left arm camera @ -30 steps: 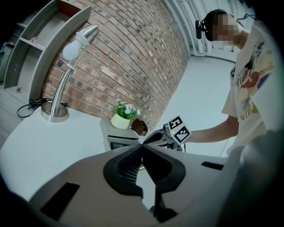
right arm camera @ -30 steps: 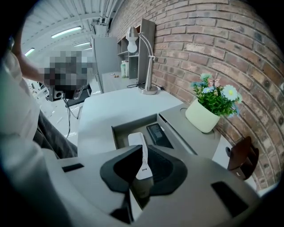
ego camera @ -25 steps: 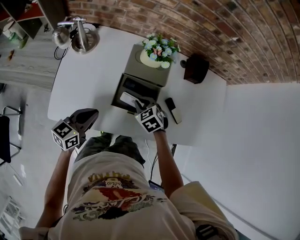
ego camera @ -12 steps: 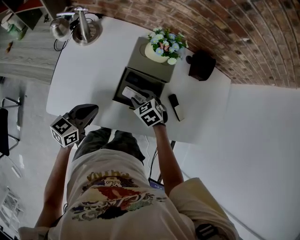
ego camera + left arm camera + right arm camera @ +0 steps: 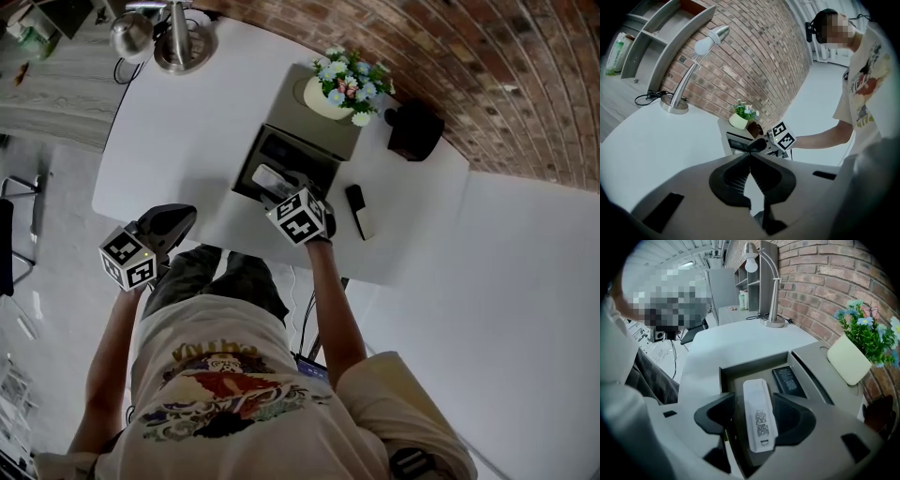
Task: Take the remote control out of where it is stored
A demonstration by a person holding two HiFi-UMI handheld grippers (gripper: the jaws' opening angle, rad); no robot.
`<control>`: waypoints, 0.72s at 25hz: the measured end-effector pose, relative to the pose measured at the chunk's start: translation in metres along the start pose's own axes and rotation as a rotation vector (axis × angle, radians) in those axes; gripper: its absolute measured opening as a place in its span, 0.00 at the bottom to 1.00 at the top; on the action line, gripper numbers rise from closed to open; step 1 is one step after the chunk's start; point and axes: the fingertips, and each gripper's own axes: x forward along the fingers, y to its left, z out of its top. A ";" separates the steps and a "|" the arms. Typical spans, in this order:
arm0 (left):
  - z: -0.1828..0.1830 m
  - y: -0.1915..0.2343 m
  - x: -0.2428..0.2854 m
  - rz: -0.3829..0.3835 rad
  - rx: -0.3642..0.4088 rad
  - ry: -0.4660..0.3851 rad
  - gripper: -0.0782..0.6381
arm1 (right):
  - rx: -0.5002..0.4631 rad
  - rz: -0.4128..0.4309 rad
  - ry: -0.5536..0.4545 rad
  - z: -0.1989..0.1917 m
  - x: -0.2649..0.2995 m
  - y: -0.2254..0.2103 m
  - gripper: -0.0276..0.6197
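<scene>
Head view: the left hand-held gripper (image 5: 173, 223) hangs off the white surface's (image 5: 178, 122) edge, and the right hand-held gripper (image 5: 286, 192) points down into an open drawer (image 5: 246, 180).

Left gripper view: its jaws meet, empty.

Right gripper view: the jaws, which have just been opening, stand apart on either side of the white remote control (image 5: 758, 413) lying in the drawer.

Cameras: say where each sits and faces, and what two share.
Head view: on the person's head, facing steeply down at the table; shirt and arms show.
Left gripper view: on the left gripper, facing the brick wall over shut jaws; the person's torso shows.
Right gripper view: on the right gripper, facing down into the drawer, the white remote between its just-opened jaws; trousers show.
Both gripper views share the lamp and flower pot.
</scene>
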 end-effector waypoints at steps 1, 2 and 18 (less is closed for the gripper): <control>-0.001 0.000 -0.001 0.001 -0.004 -0.001 0.12 | 0.000 0.003 0.003 0.000 0.002 0.000 0.41; -0.002 0.000 -0.003 0.003 -0.008 -0.002 0.12 | -0.001 0.005 0.008 -0.001 0.003 0.001 0.41; -0.008 0.002 -0.015 0.033 -0.045 -0.021 0.12 | -0.021 0.010 0.091 -0.015 0.028 -0.009 0.42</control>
